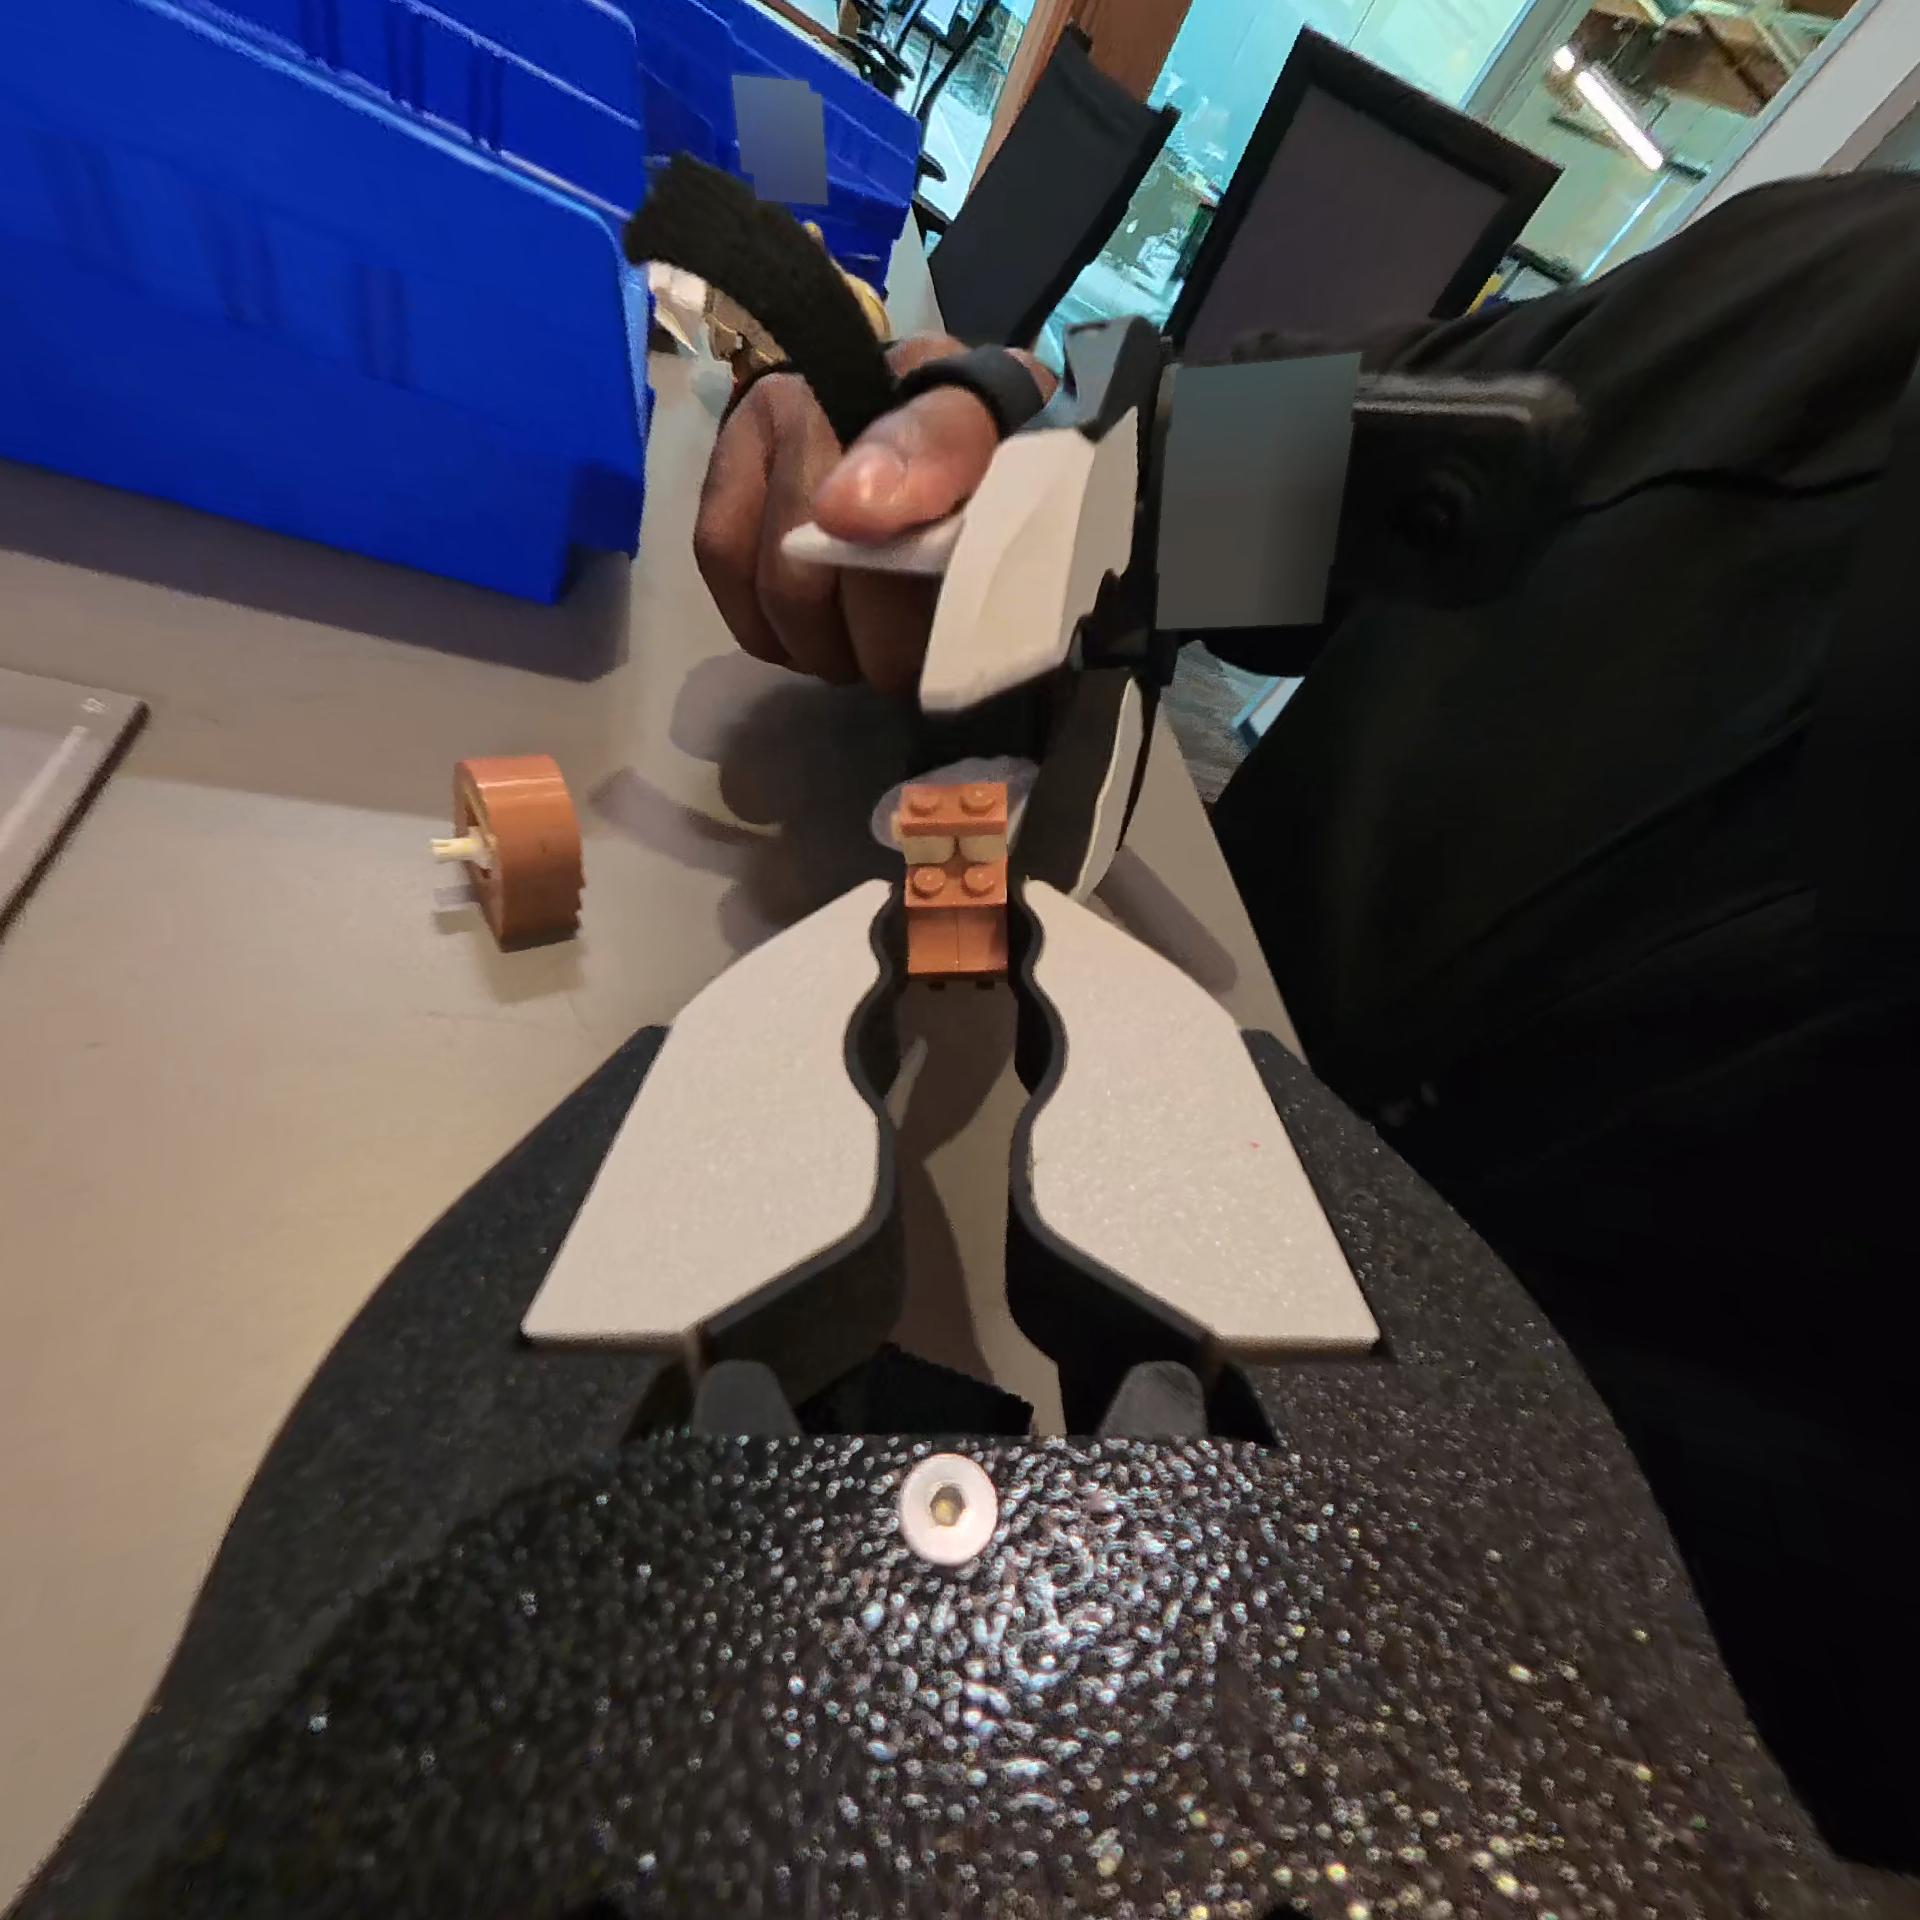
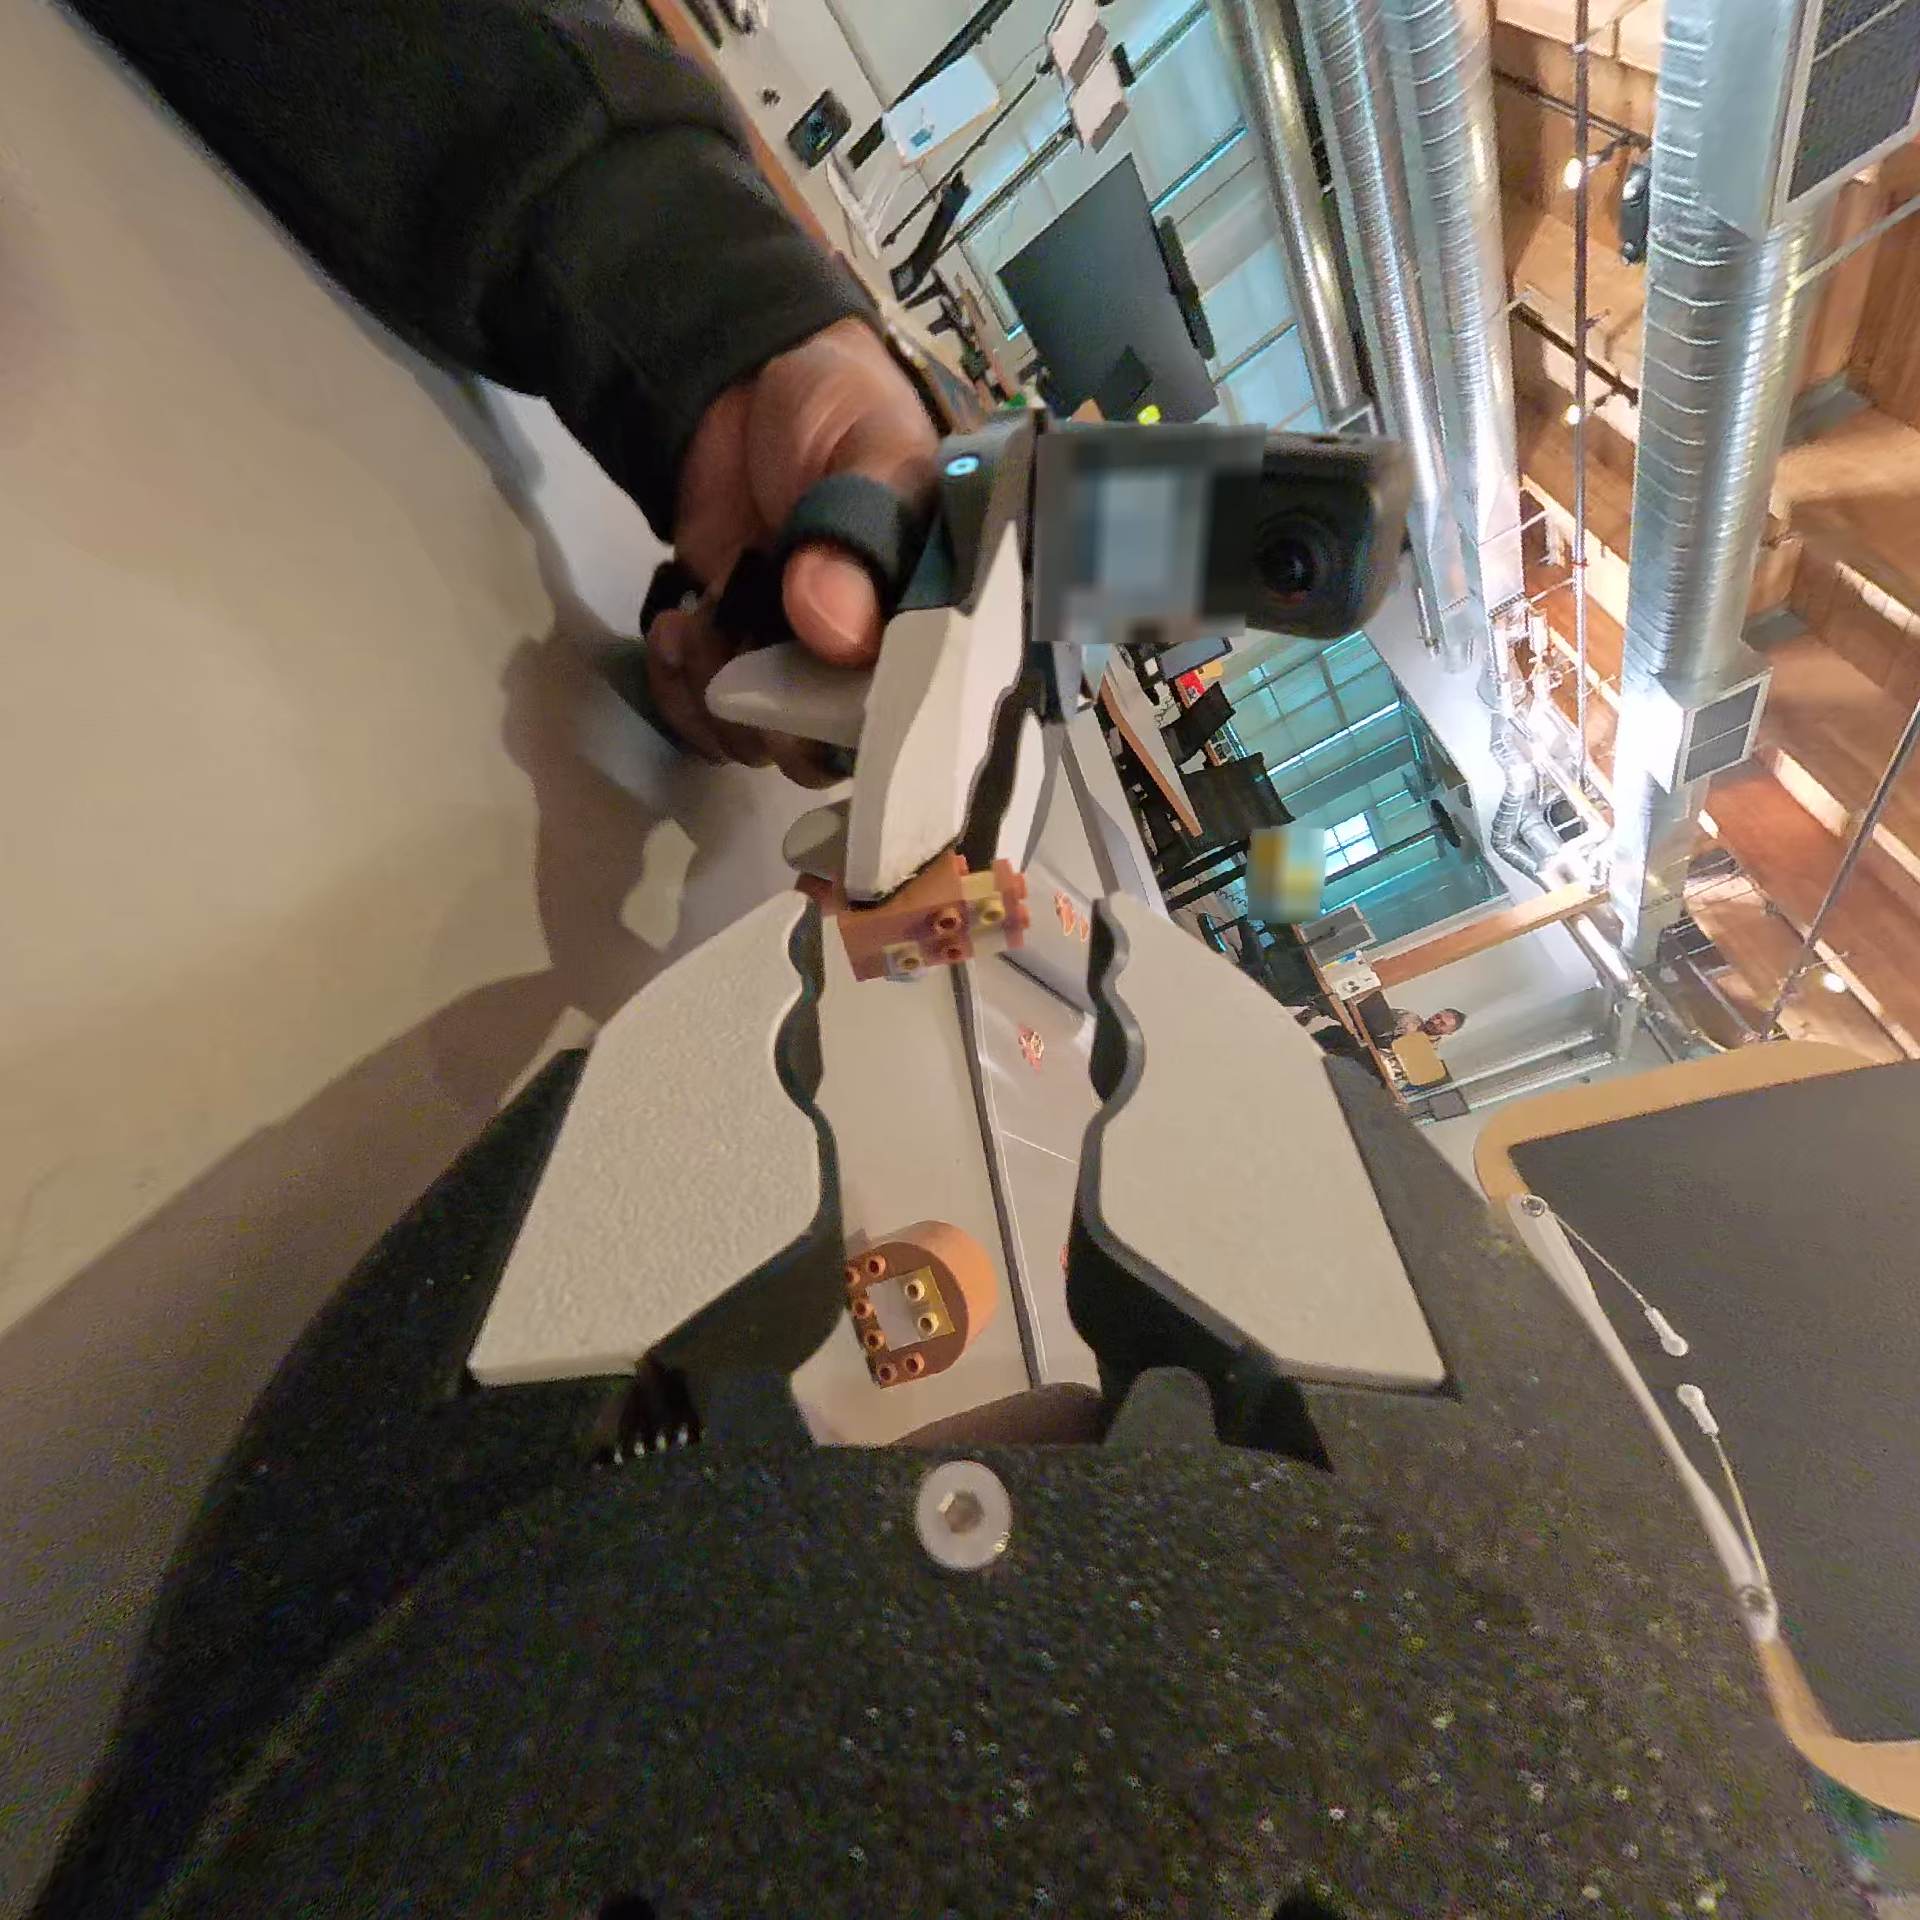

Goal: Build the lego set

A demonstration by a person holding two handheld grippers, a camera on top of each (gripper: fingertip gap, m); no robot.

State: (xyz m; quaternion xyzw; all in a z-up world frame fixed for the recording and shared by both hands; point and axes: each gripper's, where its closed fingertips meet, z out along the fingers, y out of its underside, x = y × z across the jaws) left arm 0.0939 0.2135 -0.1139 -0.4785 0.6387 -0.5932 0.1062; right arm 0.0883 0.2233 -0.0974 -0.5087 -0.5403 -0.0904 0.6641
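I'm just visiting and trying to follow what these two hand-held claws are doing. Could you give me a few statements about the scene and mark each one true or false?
1. The left gripper is clamped on a small brown brick assembly. True.
2. The right gripper is also squeezing that assembly. False: its fingers stand wide apart, and the assembly sits between them unpressed.
3. A round brown brick piece lies on the table. True.
4. The bins behind the table are red. False: they are blue.
5. The person wears a black sleeve. True.
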